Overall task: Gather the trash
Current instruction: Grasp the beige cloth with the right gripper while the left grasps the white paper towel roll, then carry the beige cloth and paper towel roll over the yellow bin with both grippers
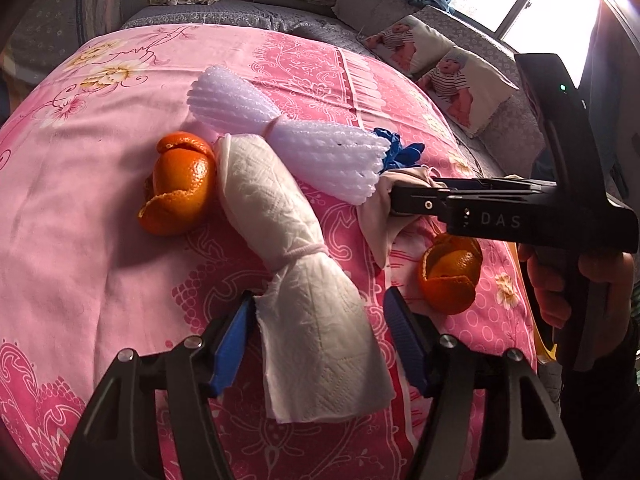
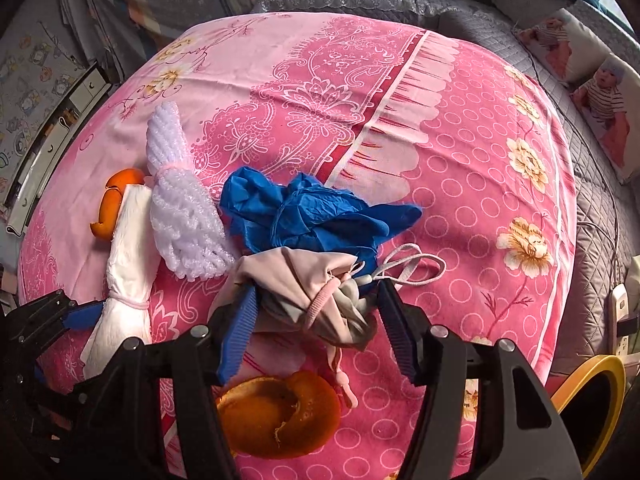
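Left wrist view: the left gripper [image 1: 320, 316] straddles the near end of a rolled paper towel [image 1: 288, 256] that lies on the pink floral cloth [image 1: 80, 240]. The left pad appears to touch the towel's edge and the right pad stands clear of it, so the jaws are apart with no grip made. A thin pink band cinches the towel above the jaws. At 10 o'clock from the towel sits an orange peel [image 1: 180, 188], touching its far end. At 12 o'clock lies a white foam fruit net [image 1: 288, 140]. At 3 o'clock, a second orange peel [image 1: 450, 272], with the right gripper [image 1: 396, 204] above it.

Judgement: the towel is light, soft and crushable. Take it just below the band, where the roll is thickest.

Right wrist view: the right gripper's pads flank a beige cloth bundle [image 2: 304, 284] tied with a pink hair band. The left pad seems to touch the fabric, while a gap shows at the right pad: apart, not yet clamped. A crumpled blue glove [image 2: 312, 212] lies at 12 o'clock, touching the bundle. The second peel sits at 6 o'clock. A yellow-rimmed bin [image 2: 588, 400] is at 4 o'clock.

Judgement: the bundle is limp and light. Grip it at the banded knot, its firmest part.
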The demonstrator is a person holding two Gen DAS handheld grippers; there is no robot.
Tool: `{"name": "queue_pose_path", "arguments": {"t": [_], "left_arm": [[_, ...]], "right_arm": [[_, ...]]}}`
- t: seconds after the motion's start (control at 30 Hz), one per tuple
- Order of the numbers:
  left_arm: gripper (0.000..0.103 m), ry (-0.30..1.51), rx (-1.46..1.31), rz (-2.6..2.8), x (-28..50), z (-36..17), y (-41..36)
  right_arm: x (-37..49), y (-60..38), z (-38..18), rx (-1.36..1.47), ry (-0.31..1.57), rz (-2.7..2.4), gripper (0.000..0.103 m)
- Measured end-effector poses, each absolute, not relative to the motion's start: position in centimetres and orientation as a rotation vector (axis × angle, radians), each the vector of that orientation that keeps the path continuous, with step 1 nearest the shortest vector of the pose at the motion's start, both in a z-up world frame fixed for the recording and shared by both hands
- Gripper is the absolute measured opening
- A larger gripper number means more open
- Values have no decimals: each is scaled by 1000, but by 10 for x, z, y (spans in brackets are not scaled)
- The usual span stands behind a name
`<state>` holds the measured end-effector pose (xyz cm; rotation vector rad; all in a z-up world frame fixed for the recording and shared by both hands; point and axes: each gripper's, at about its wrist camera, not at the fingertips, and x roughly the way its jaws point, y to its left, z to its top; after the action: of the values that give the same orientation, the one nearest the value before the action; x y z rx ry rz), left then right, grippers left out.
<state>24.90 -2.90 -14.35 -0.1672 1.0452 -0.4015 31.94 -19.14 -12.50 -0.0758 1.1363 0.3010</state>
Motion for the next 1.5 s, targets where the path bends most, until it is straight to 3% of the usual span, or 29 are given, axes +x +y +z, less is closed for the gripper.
{"name": "queue_pose_path", "arguments": {"t": [0.23,0.47,0.7,1.5], "left_arm": [[40,1052,-168,-384,254,-147,-28],[30,1049,-168,-366,254,-148,-33],[28,1042,-184,-378,250,-141,-35],[28,902,-127,-419,179,-81,-35]], "right_arm": [[322,-187,-129,-86,1134,300,54],[318,-188,-128,-77,1133,308,42],[308,-193,-122,-62,1113,305,35],[248,-237,-66,74,1021,354,34]]}}
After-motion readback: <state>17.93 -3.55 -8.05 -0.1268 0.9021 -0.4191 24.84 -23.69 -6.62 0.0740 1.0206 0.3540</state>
